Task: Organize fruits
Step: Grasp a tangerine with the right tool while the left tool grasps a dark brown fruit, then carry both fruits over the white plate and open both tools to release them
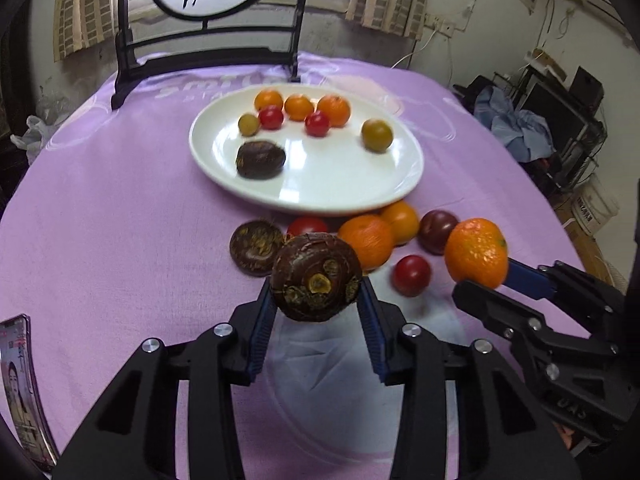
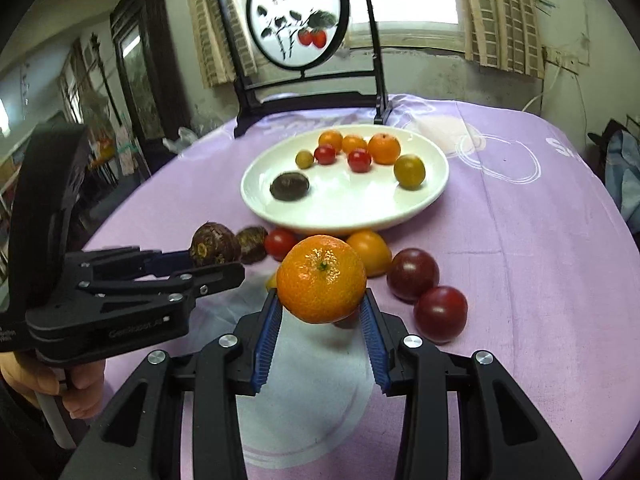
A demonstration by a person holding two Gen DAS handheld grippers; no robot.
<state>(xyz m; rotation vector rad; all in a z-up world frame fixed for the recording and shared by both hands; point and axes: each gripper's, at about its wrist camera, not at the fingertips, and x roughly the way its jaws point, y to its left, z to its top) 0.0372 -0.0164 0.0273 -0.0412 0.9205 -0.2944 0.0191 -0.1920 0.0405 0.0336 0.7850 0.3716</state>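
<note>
At the far left edge of the table, a phone (image 1: 18, 392) lies with its screen lit on the purple tablecloth (image 1: 120, 208). Your left gripper (image 1: 316, 300) is clamped on a dark brown water chestnut (image 1: 317, 276), which it holds clear of the cloth between its blue pads (image 1: 260, 332). Just behind it, a second water chestnut (image 1: 255, 247) rests on the cloth, near a loose group of fruit: a red tomato (image 1: 307, 226), two oranges (image 1: 368, 240), a dark plum (image 1: 438, 231) and another red tomato (image 1: 412, 275).

Beyond that group stands the white plate (image 1: 320, 184). It carries one water chestnut (image 1: 260, 159), three small oranges (image 1: 298, 107), two red tomatoes (image 1: 272, 117) and two greenish-yellow fruits (image 1: 377, 135). Behind the plate stands a dark-framed ornamental screen (image 2: 298, 12) painted with red fruit.

To the right, your right gripper (image 2: 322, 308) is closed on a mandarin (image 2: 321, 279), stem end toward the camera, raised above the cloth. Two dark red plums (image 2: 413, 274) lie on the cloth just beside it on the right, touching each other.
</note>
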